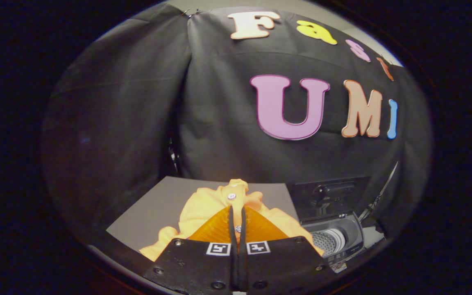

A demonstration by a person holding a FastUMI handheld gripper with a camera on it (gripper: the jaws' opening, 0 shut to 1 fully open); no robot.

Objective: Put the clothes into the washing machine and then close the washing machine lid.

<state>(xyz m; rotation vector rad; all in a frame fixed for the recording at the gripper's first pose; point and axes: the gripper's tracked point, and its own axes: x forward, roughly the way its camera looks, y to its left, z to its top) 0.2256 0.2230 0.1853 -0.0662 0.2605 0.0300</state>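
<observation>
booth wall [219, 123]: dark cloth, hung in folds, standing behind everything else. surface [154, 213]: pale grey, flat, reaching from the wall toward the tongs; bare on the side away from the machine. washing machine [336, 233]: small toy-sized top-loader, dark body, standing off the right side of the surface, beside the right finger; its lid [330, 196] is raised upright at the back, dark, with a handle-like moulding across it; the round perforated drum [326, 241] lies open to view below the lid, pale and ribbed. clothes [215, 205]: one light orange garment, soft and crumpled, heaped on the surface just ahead of and around the fingers; a fold rises to a peak beyond the fingertips, bearing one small white button [231, 196]; a loose corner trails out past the left finger toward the near edge of the surface; a second small button shows low in the slit between the fingers. the garment lies outside the machine, just beside it. tongs [237, 211]: pointing level and forward along the surface toward the wall, fingers drawn together to a narrow slit, the cloth pinched between both fingers at the tips; each finger base carries a small square black-and-white marker.
</observation>
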